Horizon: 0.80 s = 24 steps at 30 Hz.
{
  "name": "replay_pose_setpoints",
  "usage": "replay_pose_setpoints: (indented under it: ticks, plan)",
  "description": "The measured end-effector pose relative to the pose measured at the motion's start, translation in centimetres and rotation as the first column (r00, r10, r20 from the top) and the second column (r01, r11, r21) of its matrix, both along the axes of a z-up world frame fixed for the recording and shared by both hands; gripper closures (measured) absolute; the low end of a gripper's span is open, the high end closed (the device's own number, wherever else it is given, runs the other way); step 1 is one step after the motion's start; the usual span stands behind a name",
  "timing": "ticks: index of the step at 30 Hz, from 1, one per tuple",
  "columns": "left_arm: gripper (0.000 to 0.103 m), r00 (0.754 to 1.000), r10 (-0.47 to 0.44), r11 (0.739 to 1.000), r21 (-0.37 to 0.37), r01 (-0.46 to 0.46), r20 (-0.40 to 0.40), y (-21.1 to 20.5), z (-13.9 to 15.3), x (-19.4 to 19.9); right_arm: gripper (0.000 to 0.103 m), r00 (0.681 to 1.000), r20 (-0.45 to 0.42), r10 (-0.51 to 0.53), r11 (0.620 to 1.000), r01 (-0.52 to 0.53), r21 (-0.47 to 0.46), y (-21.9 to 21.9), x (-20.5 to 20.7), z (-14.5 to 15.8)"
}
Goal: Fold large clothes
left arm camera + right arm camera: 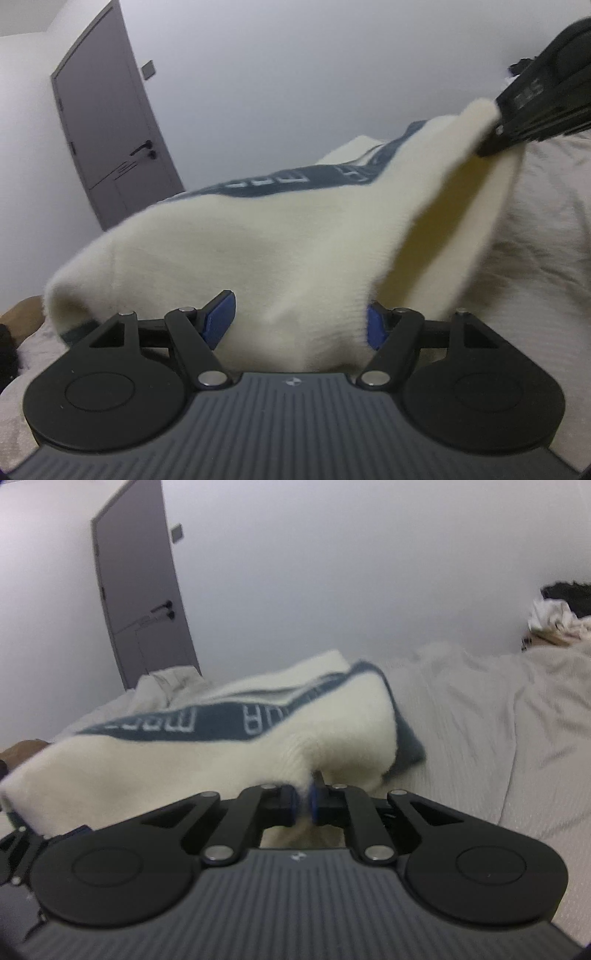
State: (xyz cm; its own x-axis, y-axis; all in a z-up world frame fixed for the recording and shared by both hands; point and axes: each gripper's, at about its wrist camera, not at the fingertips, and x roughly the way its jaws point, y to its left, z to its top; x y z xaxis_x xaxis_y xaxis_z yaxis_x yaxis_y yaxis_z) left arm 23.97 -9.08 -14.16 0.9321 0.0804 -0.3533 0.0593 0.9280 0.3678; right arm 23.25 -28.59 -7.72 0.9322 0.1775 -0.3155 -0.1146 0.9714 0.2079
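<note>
Right gripper (303, 800) pinching cream sweater (258, 251); left gripper (301, 319) spread wide around its bunched edge

Both wrist views are dim and flat, lit by soft cool light that leaves the pale grey wall (295, 74) evenly toned, without glare or hard shadows. Motion blur smears the fuzzy cream knitted sweater with a blue lettered band (207, 738), worse in the right view. Fisheye distortion bows the grey door (107, 122) near the edges.
</note>
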Motion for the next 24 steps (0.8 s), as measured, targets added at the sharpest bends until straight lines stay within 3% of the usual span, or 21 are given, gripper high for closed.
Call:
replay_pose_setpoints:
  ticks: [2, 4, 6, 10, 17, 24]
  plan:
    - [0.049, 1.000, 0.011, 1.000, 0.000, -0.011, 0.002, 0.2, 0.1, 0.2, 0.094, 1.000, 0.013, 0.006, 1.000, -0.006, -0.013, 0.4, -0.3, 0.3]
    - [0.076, 1.000, 0.012, 1.000, -0.023, -0.012, 0.014, 0.7, 0.7, 0.3, 0.094, 1.000, 0.013, -0.003, 1.000, 0.003, -0.022, 0.5, -0.5, 0.4]
    - [0.091, 1.000, 0.005, 0.998, -0.068, -0.004, 0.021, 1.3, 1.5, 0.3, 0.094, 1.000, 0.010, -0.017, 0.999, 0.017, -0.027, 0.3, -0.8, 0.2]
    - [0.094, 0.996, 0.004, 0.988, -0.154, 0.010, 0.088, 2.1, 4.2, -1.0, 0.094, 0.999, 0.021, -0.034, 0.998, 0.035, -0.053, 0.4, -1.2, 0.4]
    - [0.096, 0.984, 0.002, 0.960, -0.277, 0.049, 0.181, 3.0, 9.4, -4.7, 0.094, 0.992, 0.119, -0.026, 0.997, 0.034, -0.065, 0.1, -3.6, 3.3]
    - [0.096, 0.987, -0.001, 0.931, -0.359, 0.060, 0.160, 5.0, 12.4, -10.9, 0.094, 0.991, 0.130, -0.025, 0.999, 0.030, -0.036, 0.7, -8.4, 4.8]
